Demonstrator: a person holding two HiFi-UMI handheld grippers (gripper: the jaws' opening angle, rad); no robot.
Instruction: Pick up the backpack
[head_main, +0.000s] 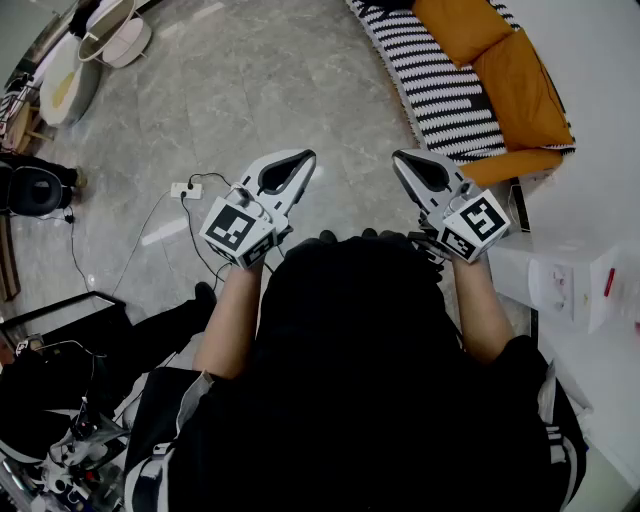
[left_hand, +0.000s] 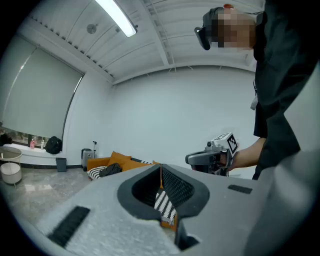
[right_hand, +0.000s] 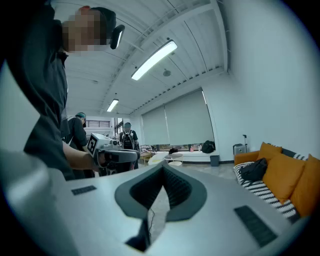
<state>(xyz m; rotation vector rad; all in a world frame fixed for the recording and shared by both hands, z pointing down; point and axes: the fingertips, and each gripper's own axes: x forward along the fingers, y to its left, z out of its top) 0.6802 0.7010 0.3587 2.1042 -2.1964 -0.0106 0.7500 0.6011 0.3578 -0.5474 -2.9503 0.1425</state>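
Jaws together, empty, on left gripper (head_main: 304, 156) and right gripper (head_main: 399, 158); probable backpack (right_hand: 255, 170), dark on sofa (right_hand: 287, 187), lies well ahead-right, nearer right gripper.

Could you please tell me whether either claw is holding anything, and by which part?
Nothing is held: the left claw and the right claw are both shut, with nothing between their jaws.

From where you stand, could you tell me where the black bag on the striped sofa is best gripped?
Likely its humped top, approached from the open front: the black bag lies slumped on the striped sofa seat, with orange cushions behind it. No handle shows at this range. The right gripper is shut and must open first.
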